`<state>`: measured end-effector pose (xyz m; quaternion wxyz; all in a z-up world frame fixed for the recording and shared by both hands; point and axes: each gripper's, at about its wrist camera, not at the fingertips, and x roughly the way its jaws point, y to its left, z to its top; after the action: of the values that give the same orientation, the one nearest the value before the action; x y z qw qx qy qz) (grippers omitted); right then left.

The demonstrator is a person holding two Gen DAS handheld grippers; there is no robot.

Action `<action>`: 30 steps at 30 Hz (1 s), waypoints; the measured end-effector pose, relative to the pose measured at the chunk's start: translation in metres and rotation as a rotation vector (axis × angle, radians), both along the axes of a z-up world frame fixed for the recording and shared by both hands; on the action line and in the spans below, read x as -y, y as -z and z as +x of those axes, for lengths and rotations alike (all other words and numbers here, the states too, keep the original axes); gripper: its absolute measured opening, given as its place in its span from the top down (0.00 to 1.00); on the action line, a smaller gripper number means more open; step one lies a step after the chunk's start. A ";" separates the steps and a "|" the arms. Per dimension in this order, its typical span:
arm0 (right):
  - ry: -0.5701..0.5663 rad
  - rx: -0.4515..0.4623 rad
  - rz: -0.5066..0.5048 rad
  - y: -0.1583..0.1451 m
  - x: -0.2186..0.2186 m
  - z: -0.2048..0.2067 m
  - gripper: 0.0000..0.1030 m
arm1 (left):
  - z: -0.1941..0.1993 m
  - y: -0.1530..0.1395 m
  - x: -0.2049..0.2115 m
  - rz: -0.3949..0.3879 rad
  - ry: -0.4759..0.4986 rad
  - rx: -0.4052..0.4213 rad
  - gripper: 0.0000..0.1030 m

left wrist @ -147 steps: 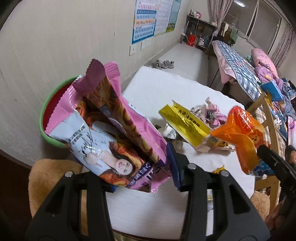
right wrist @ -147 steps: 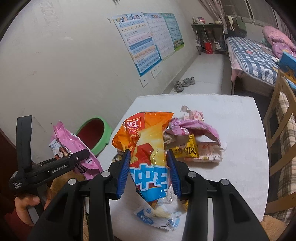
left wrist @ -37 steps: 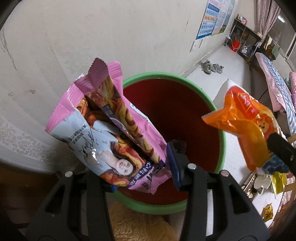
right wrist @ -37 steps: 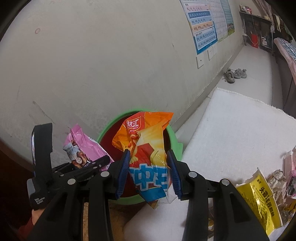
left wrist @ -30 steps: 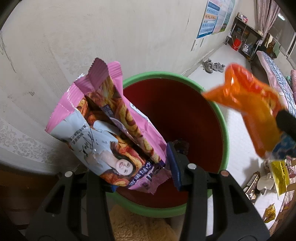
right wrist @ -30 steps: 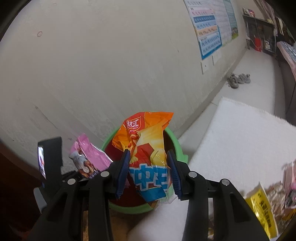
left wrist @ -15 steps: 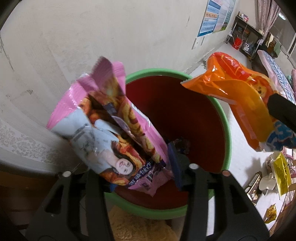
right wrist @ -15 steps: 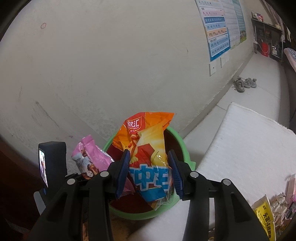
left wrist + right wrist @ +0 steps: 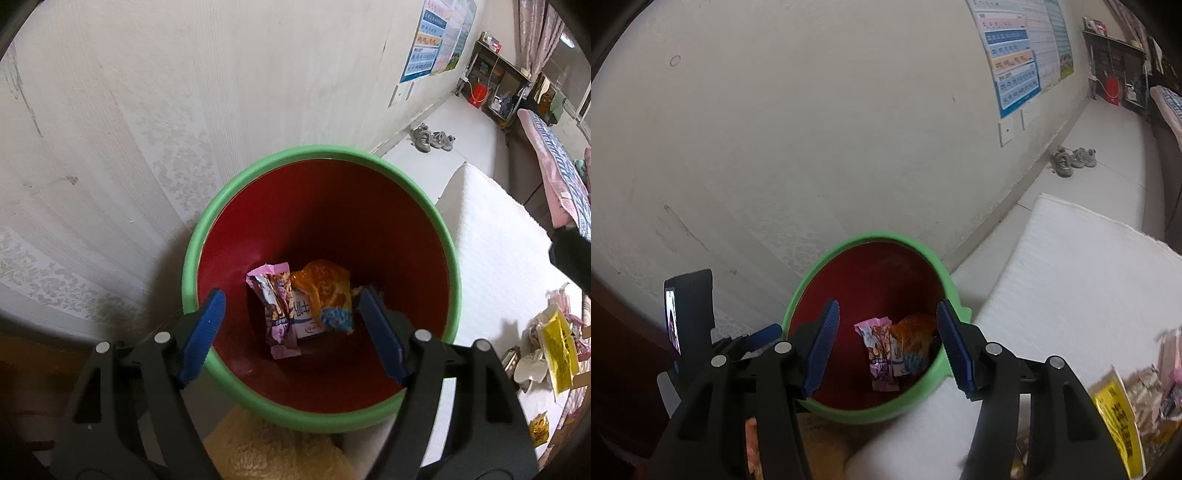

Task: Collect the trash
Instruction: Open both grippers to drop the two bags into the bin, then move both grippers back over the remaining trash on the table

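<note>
Since the frames of a second ago, both snack bags have left the tongs and now lie at the bottom of the bin [image 9: 258, 184]: the pink wrapper [image 9: 275, 306], which the left gripper [image 9: 291, 332] held up over the rim, and the orange bag [image 9: 325, 291], which the right gripper [image 9: 886, 341] held, rest side by side on the red floor of the bin, touching, the orange one partly over a white and blue printed pack. In the right wrist view the same pair shows as the pink wrapper [image 9: 877, 350] and the orange bag [image 9: 912, 339], low in the bin [image 9: 820, 273].

The left gripper hangs over the bin's mouth with its jaws opening and nothing between its blue pads; the bags are seen far below through the gap. The right gripper is likewise released, jaws opening, nothing between them, pointing down into the bin from the table side.

The bin has a green rim and red inside and stands against the pale wall [image 9: 147, 110], just beside the white table [image 9: 498, 266]. More trash waits on the table: a yellow wrapper [image 9: 557, 350] and crumpled pink and white pieces near it, at the right edge of both views. A pair of shoes [image 9: 432, 137] sits on the floor by the wall, well beyond the bin, and posters [image 9: 1015, 55] hang on the wall
</note>
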<state>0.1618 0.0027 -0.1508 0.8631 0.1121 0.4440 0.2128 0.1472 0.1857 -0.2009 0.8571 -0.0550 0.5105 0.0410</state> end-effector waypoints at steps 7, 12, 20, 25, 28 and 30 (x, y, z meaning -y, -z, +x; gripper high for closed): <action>0.042 0.012 -0.040 -0.007 0.031 -0.045 0.35 | -0.021 -0.019 0.010 0.008 0.005 0.031 0.29; 0.106 -0.004 -0.066 0.000 0.071 -0.094 0.30 | -0.046 -0.024 0.029 0.016 0.034 0.033 0.29; 0.277 -0.082 -0.077 0.022 0.151 -0.157 0.29 | -0.081 -0.011 0.095 0.012 0.193 -0.005 0.29; 0.347 -0.100 -0.083 0.029 0.181 -0.179 0.29 | -0.080 0.001 0.162 0.059 0.382 0.001 0.26; 0.366 -0.102 -0.067 0.030 0.192 -0.187 0.29 | -0.074 0.017 0.192 0.079 0.453 -0.024 0.26; 0.371 -0.097 -0.062 0.029 0.196 -0.192 0.29 | -0.070 0.030 0.206 0.095 0.478 -0.056 0.26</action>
<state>-0.0300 -0.1934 -0.1797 0.8683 0.1755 0.4630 0.0305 0.0774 -0.0201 -0.2308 0.8297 0.1088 0.5300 -0.1376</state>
